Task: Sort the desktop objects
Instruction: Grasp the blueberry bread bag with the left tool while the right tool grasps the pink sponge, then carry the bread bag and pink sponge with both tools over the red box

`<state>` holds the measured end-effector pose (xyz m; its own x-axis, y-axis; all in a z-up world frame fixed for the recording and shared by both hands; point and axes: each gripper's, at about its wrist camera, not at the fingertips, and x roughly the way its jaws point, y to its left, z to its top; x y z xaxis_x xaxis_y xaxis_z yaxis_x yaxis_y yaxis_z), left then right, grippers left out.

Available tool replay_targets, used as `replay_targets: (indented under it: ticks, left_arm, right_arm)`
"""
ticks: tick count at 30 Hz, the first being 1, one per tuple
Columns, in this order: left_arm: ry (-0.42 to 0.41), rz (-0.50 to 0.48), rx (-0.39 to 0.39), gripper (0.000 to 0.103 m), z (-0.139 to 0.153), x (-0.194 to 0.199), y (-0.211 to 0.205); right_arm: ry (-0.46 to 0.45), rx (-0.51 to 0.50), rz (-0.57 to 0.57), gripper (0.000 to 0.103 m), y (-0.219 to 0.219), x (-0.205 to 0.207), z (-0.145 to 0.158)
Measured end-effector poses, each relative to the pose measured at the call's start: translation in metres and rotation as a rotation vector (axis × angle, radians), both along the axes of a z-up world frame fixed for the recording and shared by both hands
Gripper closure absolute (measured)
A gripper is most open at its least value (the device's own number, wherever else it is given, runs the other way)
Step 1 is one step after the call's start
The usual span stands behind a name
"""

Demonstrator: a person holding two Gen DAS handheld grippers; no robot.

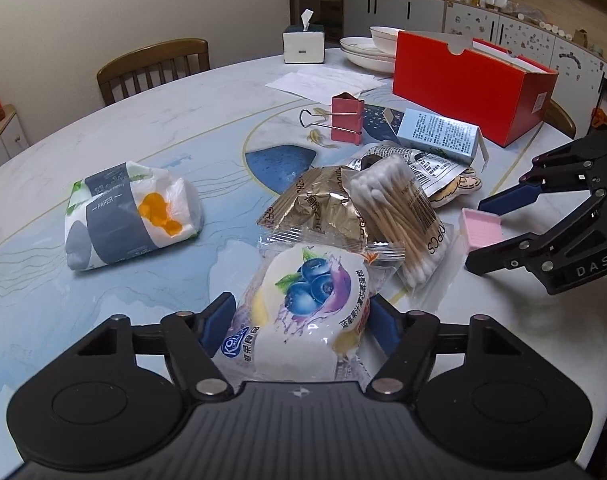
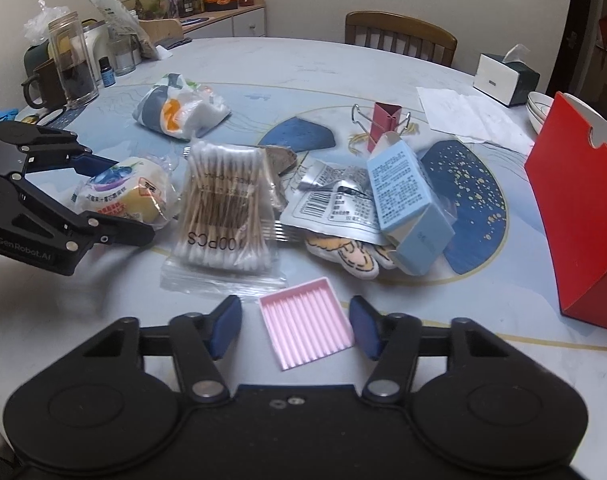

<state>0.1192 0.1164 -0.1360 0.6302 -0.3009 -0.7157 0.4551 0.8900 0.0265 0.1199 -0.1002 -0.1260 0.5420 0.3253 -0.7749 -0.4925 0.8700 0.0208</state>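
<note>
Desktop objects are lying in a loose heap on the marble-patterned worktop [image 1: 103, 120].

From the left wrist view, the left tongs [image 1: 299, 326] are straddling a blueberry cake packet [image 1: 303, 316], its wrapper filling the gap between the blue pads [image 1: 217, 322]; both pads are touching the wrapper, so the packet is being gripped at the near edge of the heap. Just beyond it, a gold foil packet [image 1: 319, 208] is lying beside a bag of cotton swabs [image 1: 399, 208]. A tissue pack [image 1: 131, 216] is sitting well apart to the left. A red binder clip [image 1: 345, 118] and a light blue carton [image 1: 439, 136] are resting farther back, in front of a red box [image 1: 471, 84]. At the right, the right tongs [image 1: 483, 224] are standing around a small pink tray [image 1: 481, 232].

From the right wrist view, the right tongs [image 2: 295, 326] are half open around the pink tray [image 2: 307, 322], which is lying flat on the worktop [image 2: 483, 312]. Their right pad is just beside the tray's edge, the left one is apart from it, so nothing is being squeezed. The swab bag [image 2: 223, 208] is lying just beyond, with the blue carton [image 2: 407, 200] leaning on a silver pouch [image 2: 331, 208]. At the left, the left tongs [image 2: 119, 196] are clasping the cake packet [image 2: 131, 192].
</note>
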Motion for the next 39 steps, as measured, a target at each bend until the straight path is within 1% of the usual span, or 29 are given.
replay_targets:
  ticks: [2,6,9,14,21,31,39]
  left_arm:
    - [0.004,0.007,-0.006,0.037,0.001,-0.002,0.000]
    - [0.008,0.025,0.004,0.044,0.004,-0.005,-0.002]
    - [0.014,0.038,-0.002,0.046,0.008,-0.008,-0.002]
    - [0.006,0.044,-0.025,0.046,0.020,-0.019,-0.001]
    - [-0.022,0.037,-0.053,0.046,0.045,-0.029,-0.004]
    - [-0.034,0.037,-0.064,0.046,0.073,-0.025,-0.026]
    - [-0.043,0.039,-0.064,0.046,0.095,-0.021,-0.053]
  right_arm:
    - [0.000,-0.010,0.002,0.054,0.002,-0.001,0.001]
    - [-0.004,-0.035,-0.001,0.054,0.003,-0.004,0.004]
    - [-0.008,-0.031,-0.008,0.054,0.000,-0.009,0.010]
    - [-0.013,-0.009,-0.035,0.054,-0.005,-0.016,0.025]
    - [-0.053,0.018,-0.054,0.054,-0.010,-0.022,0.055]
    - [-0.086,0.045,-0.059,0.054,-0.018,-0.022,0.083]
    - [-0.107,0.068,-0.065,0.054,-0.044,-0.014,0.107]
